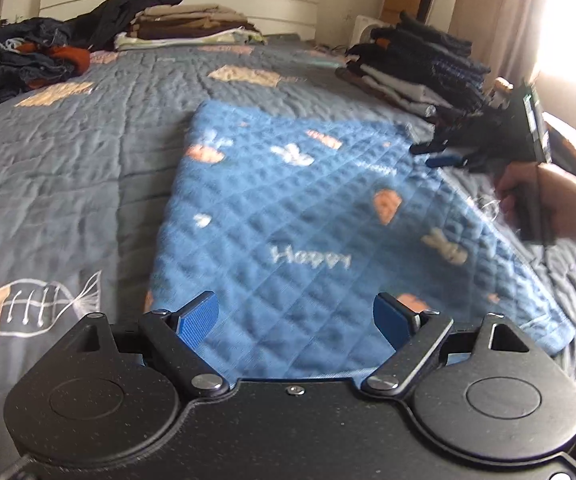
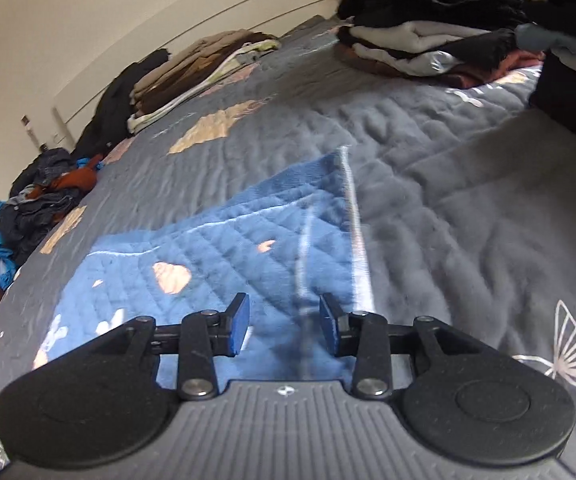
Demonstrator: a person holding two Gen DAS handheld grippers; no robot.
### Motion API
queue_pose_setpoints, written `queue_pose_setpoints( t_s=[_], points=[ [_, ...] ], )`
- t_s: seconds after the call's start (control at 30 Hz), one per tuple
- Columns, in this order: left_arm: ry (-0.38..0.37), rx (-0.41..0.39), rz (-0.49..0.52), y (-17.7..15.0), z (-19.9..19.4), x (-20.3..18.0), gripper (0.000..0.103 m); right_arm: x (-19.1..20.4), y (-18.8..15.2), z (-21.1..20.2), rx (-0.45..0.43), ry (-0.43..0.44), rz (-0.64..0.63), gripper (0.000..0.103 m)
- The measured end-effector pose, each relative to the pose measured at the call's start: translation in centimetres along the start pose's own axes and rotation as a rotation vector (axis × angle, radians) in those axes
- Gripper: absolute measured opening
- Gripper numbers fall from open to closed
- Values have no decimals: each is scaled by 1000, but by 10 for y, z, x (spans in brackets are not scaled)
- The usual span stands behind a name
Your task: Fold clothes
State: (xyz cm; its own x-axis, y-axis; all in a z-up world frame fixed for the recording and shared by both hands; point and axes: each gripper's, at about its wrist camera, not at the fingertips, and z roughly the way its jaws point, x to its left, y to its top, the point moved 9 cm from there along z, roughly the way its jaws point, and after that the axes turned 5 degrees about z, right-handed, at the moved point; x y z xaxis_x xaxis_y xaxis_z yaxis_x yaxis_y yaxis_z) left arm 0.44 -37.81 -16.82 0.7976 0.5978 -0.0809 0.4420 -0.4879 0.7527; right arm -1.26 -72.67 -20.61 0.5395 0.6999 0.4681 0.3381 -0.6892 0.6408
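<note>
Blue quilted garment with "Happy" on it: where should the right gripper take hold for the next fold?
Probably the far right corner of the blue quilted garment, at its pale-trimmed edge. The garment lies flat on the bedspread, so slide one finger under from the right. The right gripper is open above that edge.

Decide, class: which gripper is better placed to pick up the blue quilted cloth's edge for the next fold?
Probably the right gripper: open, it straddles the blue quilted cloth's pale side edge. The left gripper, also open, faces the cloth's flat middle.
</note>
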Motion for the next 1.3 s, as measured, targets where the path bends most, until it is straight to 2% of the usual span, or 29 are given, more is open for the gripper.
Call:
queue_pose_setpoints(
  t_s=[0.07,0.17,0.27,0.3,0.37,0.6,0.77,0.87,1.0,1.17,1.3],
  points=[
    [14,18,-34,-1,-2,16,84,16,-5,-6,13,20,-60,38],
    [46,0,-101,12,-17,42,84,37,-19,-20,52,64,-140,38],
    [90,-49,-117,29,-35,54,86,41,-31,-41,85,91,-134,38],
    [104,-61,-123,34,-39,56,91,41,-36,-49,91,91,-125,38],
    [123,-64,-133,40,-41,55,94,41,-46,-68,91,86,-127,38],
    [107,-75,-115,44,-48,35,94,22,-75,-139,-34,-34,-199,45],
    [78,-106,-105,35,-67,27,94,2,-77,-174,-55,9,-137,45],
    [82,-101,-121,18,-76,29,94,-12,-91,-187,-26,8,-110,48],
    [67,-175,-61,20,-96,18,94,-29,-108,-195,22,-15,-60,51],
    [93,-165,-37,9,-103,8,96,-25,-112,-211,-18,-20,-67,53],
    [118,-193,34,1,-105,6,101,-21,-116,-213,-26,-36,-65,54]
  ],
)
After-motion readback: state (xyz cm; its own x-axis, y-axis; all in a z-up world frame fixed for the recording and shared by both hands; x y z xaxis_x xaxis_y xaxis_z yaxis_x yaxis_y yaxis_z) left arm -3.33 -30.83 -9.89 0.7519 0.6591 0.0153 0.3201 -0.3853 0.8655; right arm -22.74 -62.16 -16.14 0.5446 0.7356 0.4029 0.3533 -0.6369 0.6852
